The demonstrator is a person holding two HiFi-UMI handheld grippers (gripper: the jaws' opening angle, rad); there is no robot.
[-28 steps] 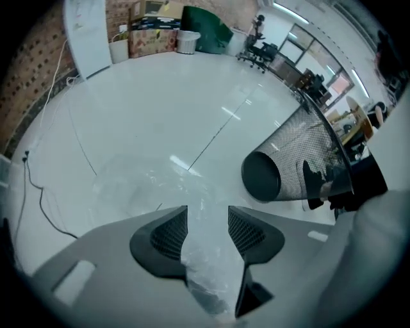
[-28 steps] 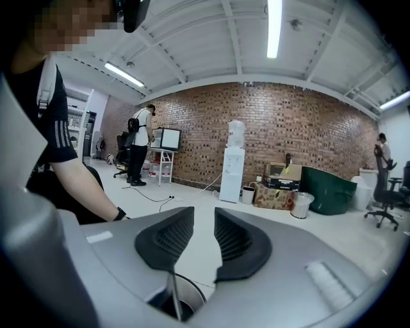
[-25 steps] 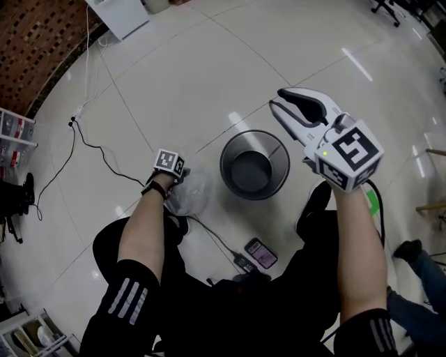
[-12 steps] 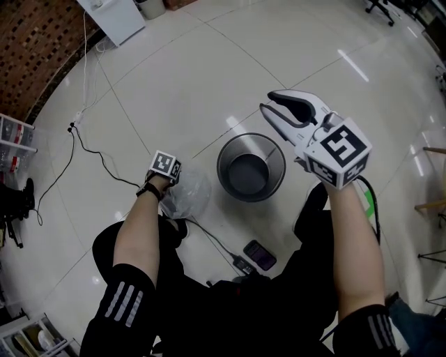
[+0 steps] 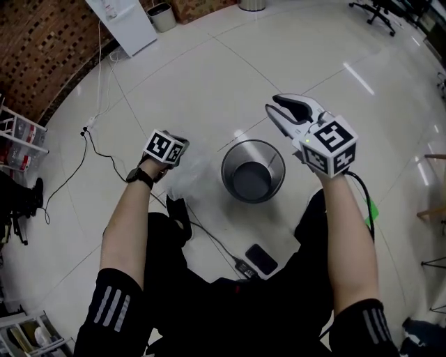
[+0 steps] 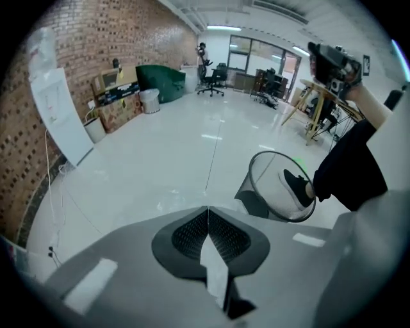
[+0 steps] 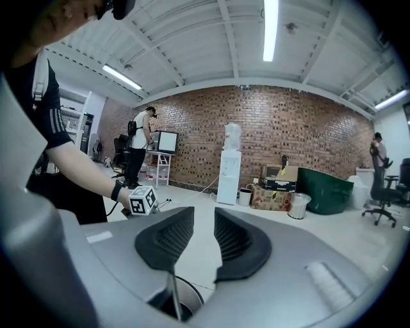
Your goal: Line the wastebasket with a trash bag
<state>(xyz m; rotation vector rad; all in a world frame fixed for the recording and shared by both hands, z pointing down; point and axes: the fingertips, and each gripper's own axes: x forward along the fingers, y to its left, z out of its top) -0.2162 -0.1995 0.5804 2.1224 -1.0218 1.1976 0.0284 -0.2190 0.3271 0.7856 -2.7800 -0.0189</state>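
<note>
The round metal mesh wastebasket (image 5: 253,171) stands upright on the white floor in front of my feet, and it also shows in the left gripper view as the wastebasket (image 6: 278,186). My left gripper (image 5: 178,155) hangs left of it, pointing steeply down. The left gripper (image 6: 206,211) is shut on a thin strip of the clear trash bag (image 6: 214,272). The crumpled bag (image 5: 189,173) hangs below it beside the basket. My right gripper (image 5: 273,104) is held above the basket's far right rim. The right gripper (image 7: 204,221) is open with nothing between its pads, and the basket rim (image 7: 182,301) shows beneath.
A phone (image 5: 260,259) and a black cable (image 5: 209,237) lie on the floor near my legs. A black shoe (image 5: 178,213) sits under the left arm. A cord (image 5: 80,164) runs left towards shelves (image 5: 21,139). A white board (image 5: 125,17) stands at the back.
My left gripper has risen from the floor and shifted away from me, drawing the clear bag up with it. The right gripper has stayed where it was, still open.
</note>
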